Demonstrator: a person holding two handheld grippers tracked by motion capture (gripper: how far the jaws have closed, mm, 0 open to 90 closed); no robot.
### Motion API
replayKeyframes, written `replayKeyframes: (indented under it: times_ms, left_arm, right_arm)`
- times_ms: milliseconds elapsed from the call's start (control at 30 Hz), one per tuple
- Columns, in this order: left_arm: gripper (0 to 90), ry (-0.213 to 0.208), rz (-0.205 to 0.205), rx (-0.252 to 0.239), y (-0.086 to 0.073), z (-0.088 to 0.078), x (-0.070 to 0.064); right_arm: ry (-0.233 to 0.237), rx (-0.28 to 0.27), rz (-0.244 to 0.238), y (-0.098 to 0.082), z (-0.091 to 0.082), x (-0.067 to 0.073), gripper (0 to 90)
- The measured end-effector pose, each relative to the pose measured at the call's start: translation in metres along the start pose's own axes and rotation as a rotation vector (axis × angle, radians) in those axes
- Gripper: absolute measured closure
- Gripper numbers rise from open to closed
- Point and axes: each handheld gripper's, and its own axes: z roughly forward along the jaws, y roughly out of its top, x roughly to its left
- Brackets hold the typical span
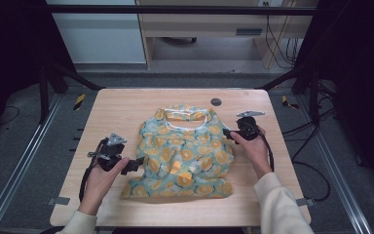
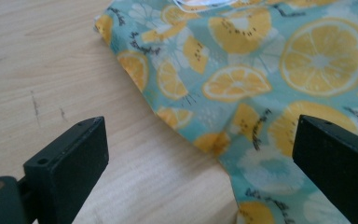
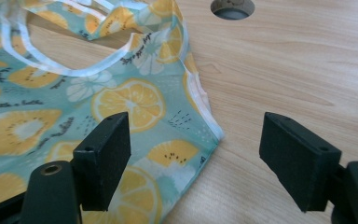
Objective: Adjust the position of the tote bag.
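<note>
Nearest us, the person's left hand [image 1: 99, 181] and right hand [image 1: 256, 151], one to each side of the lemon-print bag [image 1: 182, 153], our landmark throughout. Left gripper [image 1: 135, 165]: at the bag's left edge, low down near the bottom corner, jaws standing wide apart with the cloth edge running between them in the left gripper view, nothing clamped. Bag: lying flat on the wooden table [image 1: 126, 105], long axis running away from us, bottom hem nearest, handles [image 1: 187, 114] at the far end. Right gripper [image 1: 229, 133]: at the bag's right edge, farther up toward the handles, jaws likewise spread, the bag's side corner lying between them, unclamped. Each edge lies inward from its gripper; we judge both equally placed to close on cloth. Beyond the handles, a round hole [image 1: 216, 102] in the table.
</note>
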Motion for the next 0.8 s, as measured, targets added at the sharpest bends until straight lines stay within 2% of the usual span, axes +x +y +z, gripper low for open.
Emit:
replayKeyframes:
  times_ms: [33, 233, 300, 567, 700, 800]
  left_arm:
    - [3.2, 0.012, 0.018, 0.011, -0.004, -0.003, -0.003]
    - [3.2, 0.024, 0.038, 0.014, -0.015, -0.011, -0.012]
    - [3.2, 0.025, 0.045, 0.02, -0.017, -0.014, -0.012]
    - [3.3, 0.038, 0.013, 0.015, -0.024, -0.017, -0.008]
    - [3.4, 0.043, 0.005, 0.01, -0.025, -0.019, -0.006]
    - [3.4, 0.042, 0.003, 0.008, -0.025, -0.019, -0.006]
  right_arm:
    - [-0.009, 0.011, 0.017, -0.002, 0.008, -0.001, 23.9]
    - [-0.027, 0.015, 0.043, -0.005, 0.019, -0.003, 25.7]
    - [-0.037, 0.019, 0.032, -0.006, 0.022, -0.002, 26.5]
    - [-0.048, 0.02, 0.021, -0.006, 0.026, 0.002, 29.4]
    - [-0.067, 0.039, -0.005, -0.007, 0.03, 0.006, 34.1]
    - [-0.063, 0.049, -0.024, -0.009, 0.032, 0.008, 38.0]
